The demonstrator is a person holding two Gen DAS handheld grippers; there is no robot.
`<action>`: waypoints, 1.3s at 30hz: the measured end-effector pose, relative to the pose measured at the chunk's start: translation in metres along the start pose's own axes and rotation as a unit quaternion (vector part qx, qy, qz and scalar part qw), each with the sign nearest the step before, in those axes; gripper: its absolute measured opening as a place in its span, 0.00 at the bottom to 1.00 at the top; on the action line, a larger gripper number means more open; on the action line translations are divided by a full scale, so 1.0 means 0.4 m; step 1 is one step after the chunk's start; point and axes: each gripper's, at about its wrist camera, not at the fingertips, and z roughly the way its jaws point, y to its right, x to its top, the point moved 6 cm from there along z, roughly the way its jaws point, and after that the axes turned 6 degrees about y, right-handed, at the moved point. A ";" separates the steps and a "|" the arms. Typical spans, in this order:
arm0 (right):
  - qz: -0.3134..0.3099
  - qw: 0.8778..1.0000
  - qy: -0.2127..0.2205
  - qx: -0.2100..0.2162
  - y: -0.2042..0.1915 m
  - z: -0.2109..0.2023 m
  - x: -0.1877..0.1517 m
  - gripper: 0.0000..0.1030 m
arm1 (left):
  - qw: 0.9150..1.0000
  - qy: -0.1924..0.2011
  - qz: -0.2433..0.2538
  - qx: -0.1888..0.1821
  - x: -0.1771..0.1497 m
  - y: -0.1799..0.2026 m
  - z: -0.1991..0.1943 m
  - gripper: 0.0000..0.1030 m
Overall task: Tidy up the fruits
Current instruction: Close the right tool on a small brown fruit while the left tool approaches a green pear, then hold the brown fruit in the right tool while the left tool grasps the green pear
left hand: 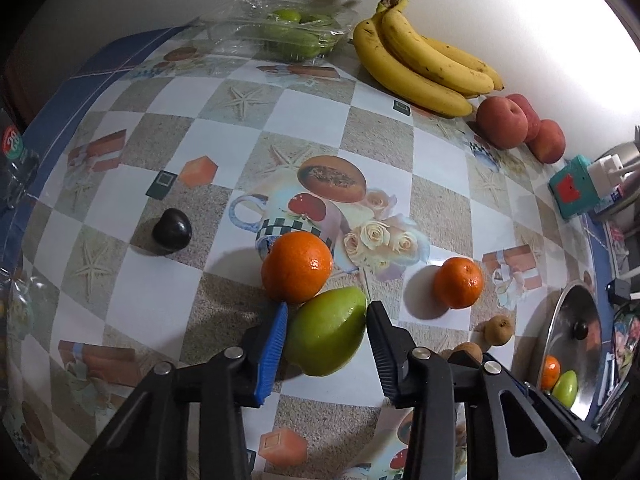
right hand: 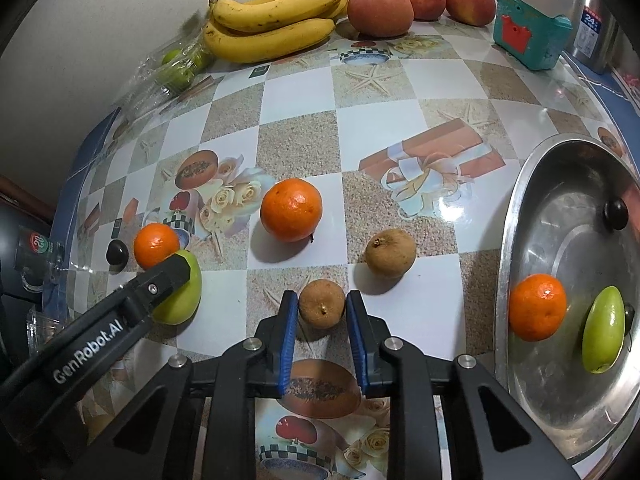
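Metal tray [right hand: 516,208] at table's right edge holds one orange [right hand: 538,306] & one green mango [right hand: 602,330]. Left claw [left hand: 326,334] clamped on another green mango [left hand: 324,330]; right claw [right hand: 322,312] clamped on a brown fruit [right hand: 321,309]. Left on table: 2 oranges, 2nd brown fruit, dark plum. Roughly a third done, I'd say.

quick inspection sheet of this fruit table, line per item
surface: checkered printed tablecloth, blue border.
job's things: green mango; two oranges; two brown round fruits; dark fruit; bananas, peaches by the wall; metal tray holding an orange and a green mango.
clutter: clear box of green fruit; teal box.
grippers: left gripper pads against the green mango; right gripper shut on the nearer brown fruit.
cables: nothing seen.
surroundings: white wall.
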 end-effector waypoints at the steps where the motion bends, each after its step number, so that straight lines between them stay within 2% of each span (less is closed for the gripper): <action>1: 0.000 1.000 0.001 0.001 0.000 -0.003 0.000 0.25 | 1.000 0.000 0.001 0.001 0.001 0.001 0.001 0.42; 6: 0.001 1.000 0.001 0.004 0.002 -0.014 -0.001 0.25 | 1.000 0.002 -0.001 0.000 0.003 -0.002 0.002 0.44; 12: 0.007 1.000 0.003 0.007 0.011 -0.025 0.000 0.25 | 1.000 -0.014 -0.017 -0.020 -0.008 0.002 0.018 0.45; 17: 0.016 1.000 0.003 0.014 0.016 -0.033 0.003 0.25 | 1.000 -0.017 -0.017 -0.018 -0.011 0.004 0.014 0.44; 24: 0.022 0.999 0.016 0.027 0.012 -0.070 0.012 0.25 | 0.999 -0.002 -0.026 -0.019 -0.002 -0.001 -0.022 0.43; 27: 0.021 0.999 0.025 0.031 0.013 -0.093 0.017 0.25 | 0.999 0.013 -0.022 -0.023 0.008 0.009 -0.049 0.38; 28: 0.021 0.999 0.027 0.032 0.013 -0.099 0.019 0.25 | 0.999 0.017 -0.021 -0.024 0.011 0.013 -0.055 0.31; 29: 0.021 0.999 0.029 0.033 0.013 -0.105 0.021 0.25 | 0.999 0.023 -0.019 -0.026 0.017 0.017 -0.062 0.29; 33: 0.022 0.998 0.036 0.036 0.017 -0.124 0.026 0.25 | 0.999 0.041 -0.006 -0.021 0.028 0.031 -0.085 0.29; 39: 0.040 0.998 0.036 0.041 0.044 -0.129 0.020 0.25 | 0.999 0.030 -0.026 -0.027 0.022 0.008 -0.060 0.30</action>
